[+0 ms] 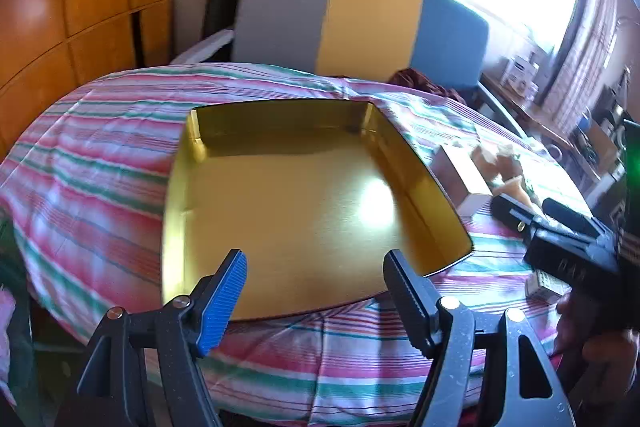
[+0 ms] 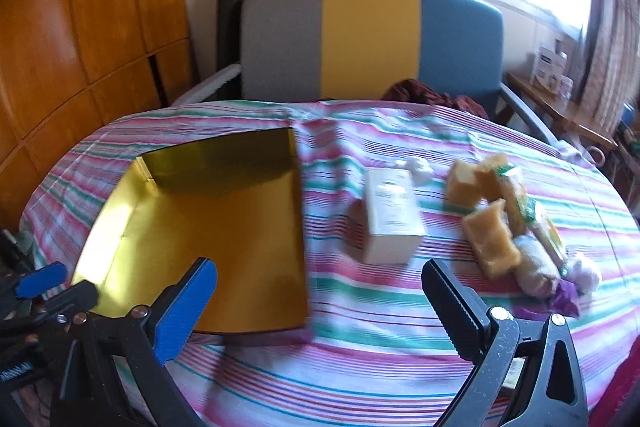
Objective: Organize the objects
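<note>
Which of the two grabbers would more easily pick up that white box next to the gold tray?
The right gripper, probably. Its open jaws point at the cloth just in front of the white box, with nothing between. The left gripper, also open, hovers over the gold tray, with the box off to its side.

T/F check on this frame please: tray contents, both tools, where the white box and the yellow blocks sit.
1. The gold tray has nothing in it. True.
2. The right tool is shut on the white box. False: its jaws stand wide open with nothing between them; the box lies on the striped cloth beyond them.
3. The yellow blocks lie inside the tray. False: they sit on the cloth, right of the white box.
4. The left tool is open and holds nothing. True.
5. The white box lies between the tray and the yellow blocks. True.
</note>
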`<action>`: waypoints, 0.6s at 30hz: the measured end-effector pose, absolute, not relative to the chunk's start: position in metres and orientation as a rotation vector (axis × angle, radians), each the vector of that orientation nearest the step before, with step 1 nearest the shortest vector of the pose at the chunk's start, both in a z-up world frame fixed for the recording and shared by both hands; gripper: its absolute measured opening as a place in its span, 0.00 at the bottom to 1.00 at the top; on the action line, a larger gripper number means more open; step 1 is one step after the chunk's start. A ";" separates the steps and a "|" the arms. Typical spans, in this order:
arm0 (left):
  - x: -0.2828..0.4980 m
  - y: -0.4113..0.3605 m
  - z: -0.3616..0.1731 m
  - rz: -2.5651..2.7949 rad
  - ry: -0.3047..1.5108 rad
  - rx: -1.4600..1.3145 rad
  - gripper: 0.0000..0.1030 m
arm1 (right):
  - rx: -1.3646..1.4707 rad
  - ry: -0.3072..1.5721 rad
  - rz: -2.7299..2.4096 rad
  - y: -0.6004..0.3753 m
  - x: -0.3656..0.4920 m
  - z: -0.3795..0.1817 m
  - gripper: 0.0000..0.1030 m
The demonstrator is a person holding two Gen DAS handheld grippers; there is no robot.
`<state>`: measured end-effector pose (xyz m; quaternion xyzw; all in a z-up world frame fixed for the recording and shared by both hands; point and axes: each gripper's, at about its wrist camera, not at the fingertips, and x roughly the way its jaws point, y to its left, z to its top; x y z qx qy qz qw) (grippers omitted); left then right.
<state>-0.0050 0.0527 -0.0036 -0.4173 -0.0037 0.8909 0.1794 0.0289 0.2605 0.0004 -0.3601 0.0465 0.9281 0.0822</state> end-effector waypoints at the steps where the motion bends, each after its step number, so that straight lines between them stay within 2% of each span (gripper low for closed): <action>1: -0.007 0.058 -0.004 2.500 -0.001 -1.188 0.70 | -1.074 0.149 2.762 0.268 0.029 0.001 1.00; 12: -0.033 0.141 0.015 2.287 0.106 -1.171 0.70 | -0.976 0.255 2.543 0.409 0.042 0.020 1.00; 16: -0.048 0.186 0.017 2.227 0.163 -1.153 0.69 | -0.934 0.363 2.495 0.456 0.052 0.009 1.00; 18: -0.054 0.204 0.016 2.197 0.180 -1.152 0.69 | -0.923 0.490 2.454 0.478 0.057 0.002 1.00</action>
